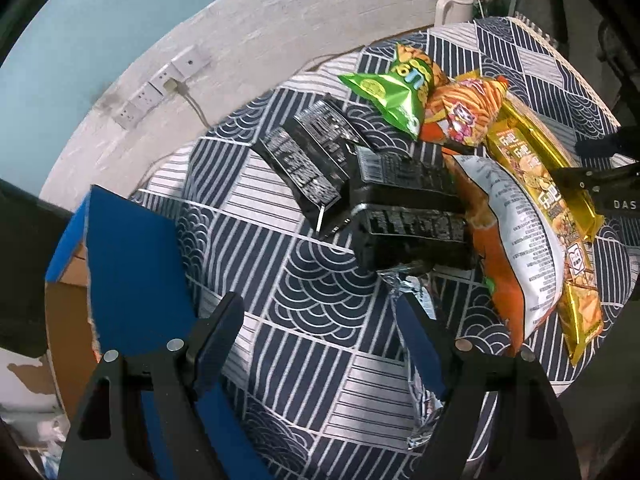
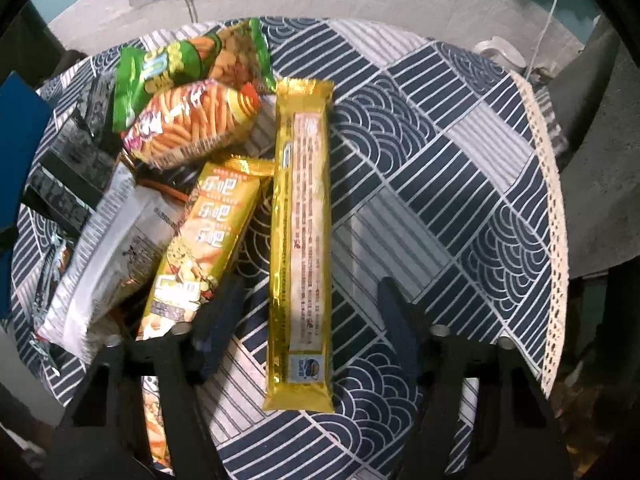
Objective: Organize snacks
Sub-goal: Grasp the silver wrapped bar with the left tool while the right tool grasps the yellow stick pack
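The long gold snack pack [image 2: 301,240] lies flat on the tabletop [image 2: 460,184], at three o'clock of the snack heap [image 2: 168,152], between the right gripper's [image 2: 310,300] released fingers, which should clamp squarely across it, while the left gripper [image 1: 320,320] hangs released over cloth.

The left hand-held gripper [image 1: 320,320] points steeply downward, its two dark fingers [image 1: 218,332] spread wide with nothing between them. The right hand-held gripper [image 2: 310,312] also points steeply down, jaws apart and pressing on nothing. Its body shows at the left view's right edge.
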`<state>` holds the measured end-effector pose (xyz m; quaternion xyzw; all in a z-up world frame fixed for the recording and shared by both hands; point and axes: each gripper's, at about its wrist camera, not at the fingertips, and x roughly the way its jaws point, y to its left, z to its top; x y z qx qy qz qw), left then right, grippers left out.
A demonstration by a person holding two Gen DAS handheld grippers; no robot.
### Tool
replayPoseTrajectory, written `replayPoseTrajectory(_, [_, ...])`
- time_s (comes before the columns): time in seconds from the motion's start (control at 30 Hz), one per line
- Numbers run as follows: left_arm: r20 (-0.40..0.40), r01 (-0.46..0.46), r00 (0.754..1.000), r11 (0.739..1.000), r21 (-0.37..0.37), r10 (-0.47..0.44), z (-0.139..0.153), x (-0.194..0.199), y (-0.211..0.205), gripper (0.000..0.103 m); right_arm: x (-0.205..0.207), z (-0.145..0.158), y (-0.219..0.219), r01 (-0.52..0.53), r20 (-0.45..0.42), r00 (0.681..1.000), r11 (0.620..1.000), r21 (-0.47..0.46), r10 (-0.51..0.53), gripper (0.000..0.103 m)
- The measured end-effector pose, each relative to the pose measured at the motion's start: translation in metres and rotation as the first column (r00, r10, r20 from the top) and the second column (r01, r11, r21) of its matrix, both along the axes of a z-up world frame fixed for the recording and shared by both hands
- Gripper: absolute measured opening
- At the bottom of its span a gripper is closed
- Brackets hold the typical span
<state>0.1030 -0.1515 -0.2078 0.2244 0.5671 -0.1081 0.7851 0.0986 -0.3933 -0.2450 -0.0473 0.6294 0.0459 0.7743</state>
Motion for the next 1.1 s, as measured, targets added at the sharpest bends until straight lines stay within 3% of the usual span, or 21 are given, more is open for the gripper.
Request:
replayPoseTrajectory(0.17, [-0.010, -0.003, 1.000, 1.000, -0.007, 0.003, -0.003, 0.001, 0.000, 0.080, -0.007, -0.007, -0.007, 0.002, -0.039, 0.999, 1.000, 0.025, -0.001, 0.028])
replayPoseTrajectory(0.63, [-0.090, -0.028, 0.996, 0.999, -0.042, 0.024, -0.014, -0.012, -0.003, 0.080, -0.073, 0.009, -0.042, 0.048, -0.057, 0.997, 0.999, 0.011, -0.047, 0.030])
replayPoseTrajectory(0.77, [-0.095, -0.032, 0.995, 0.998, -0.047, 0.028, -0.017, -0.011, -0.007, 0.080, -0.066, 0.015, -0.045, 0.062, -0.028, 0.998, 0.998, 0.021, -0.062, 0.032])
replayPoseTrajectory(0.87, [-0.106, -0.035, 0.994, 0.998, -0.047, 0.030, -0.021, -0.010, -0.008, 0.080, -0.058, 0.020, -0.048, 0.071, -0.004, 0.997, 0.997, 0.023, -0.071, 0.042])
replayPoseTrajectory(1.1, [-0.160, -0.044, 0.987, 0.996, -0.071, 0.033, -0.037, -0.010, -0.009, 0.080, -0.036, 0.014, -0.052, 0.081, 0.008, 0.997, 0.995, 0.049, -0.082, 0.042])
